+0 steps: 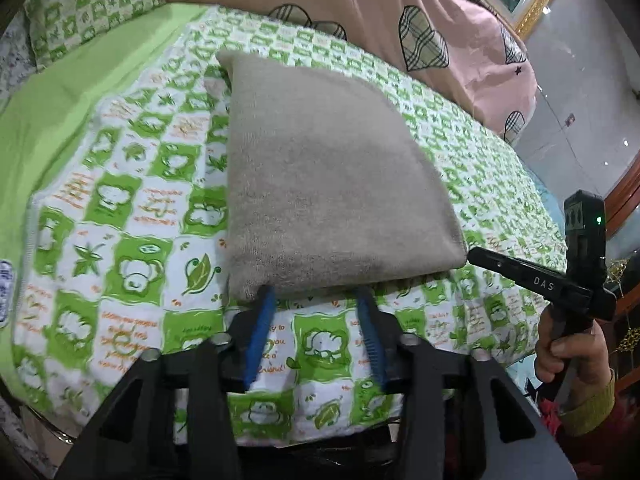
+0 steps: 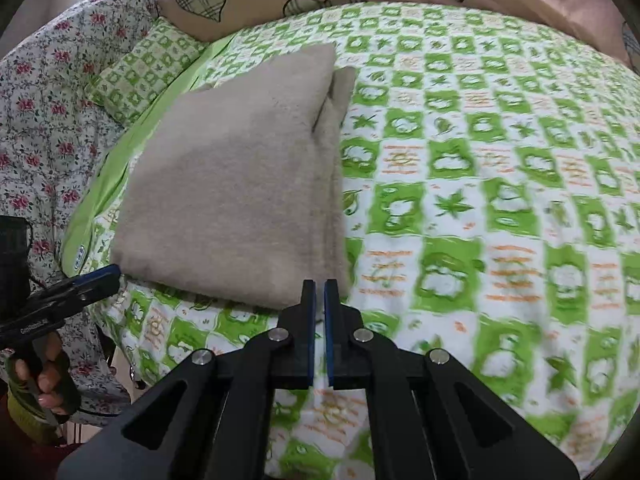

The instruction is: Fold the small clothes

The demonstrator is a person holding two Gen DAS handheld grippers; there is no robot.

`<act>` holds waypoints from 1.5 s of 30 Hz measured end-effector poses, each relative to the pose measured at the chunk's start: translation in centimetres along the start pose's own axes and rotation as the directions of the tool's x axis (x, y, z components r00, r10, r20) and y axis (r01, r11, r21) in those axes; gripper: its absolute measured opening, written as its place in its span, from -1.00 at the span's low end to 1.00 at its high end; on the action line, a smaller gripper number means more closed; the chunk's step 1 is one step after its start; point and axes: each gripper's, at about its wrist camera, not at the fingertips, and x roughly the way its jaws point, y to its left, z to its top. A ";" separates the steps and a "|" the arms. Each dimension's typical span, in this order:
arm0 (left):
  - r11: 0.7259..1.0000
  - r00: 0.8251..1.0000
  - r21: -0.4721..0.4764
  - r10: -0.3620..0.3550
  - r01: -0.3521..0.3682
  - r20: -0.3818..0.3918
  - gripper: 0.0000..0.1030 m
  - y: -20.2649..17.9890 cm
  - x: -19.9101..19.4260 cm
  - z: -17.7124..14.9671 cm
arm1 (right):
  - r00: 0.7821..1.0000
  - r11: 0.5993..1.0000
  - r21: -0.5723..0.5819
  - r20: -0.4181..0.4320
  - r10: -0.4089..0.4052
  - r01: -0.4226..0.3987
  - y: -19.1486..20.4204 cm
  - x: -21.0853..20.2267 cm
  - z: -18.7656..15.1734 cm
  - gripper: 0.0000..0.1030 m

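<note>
A beige knitted garment [image 1: 320,176] lies folded into a thick rectangle on the green-and-white patterned sheet [image 1: 132,200]. It also shows in the right wrist view [image 2: 236,184]. My left gripper [image 1: 316,294] is open, its blue fingertips just at the garment's near edge, with nothing between them. My right gripper [image 2: 319,282] is shut and empty, its tips at the garment's near right corner. In the left wrist view the right gripper [image 1: 478,255] points at that same corner from the right.
A pink quilt with plaid hearts [image 1: 420,12] is piled at the back. A green patterned pillow [image 2: 140,72] and a floral cover [image 2: 40,120] lie to the left. The bed's near edge runs below the grippers.
</note>
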 end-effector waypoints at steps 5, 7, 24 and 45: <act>0.999 0.999 -0.031 0.014 -0.012 0.044 0.13 -0.1 -1.9 1.1 | 0.999 0.999 0.028 0.031 0.023 -0.024 -0.2 -1.8 0.2 -0.90; 0.999 0.998 -0.038 0.023 -0.021 0.060 0.14 -0.2 -2.4 1.6 | 0.999 0.999 0.021 0.047 0.026 -0.027 0.1 -2.2 0.5 -0.90; 0.988 0.987 -0.039 0.154 -0.152 0.054 0.41 0.1 -2.6 2.4 | 0.986 0.994 0.020 0.129 0.102 -0.105 0.7 -1.1 5.5 0.35; 0.972 0.977 -0.099 0.207 -0.212 -0.054 0.43 2.7 3.8 6.3 | 0.995 0.990 0.099 0.023 0.100 -0.101 -1.4 8.7 12.7 -0.73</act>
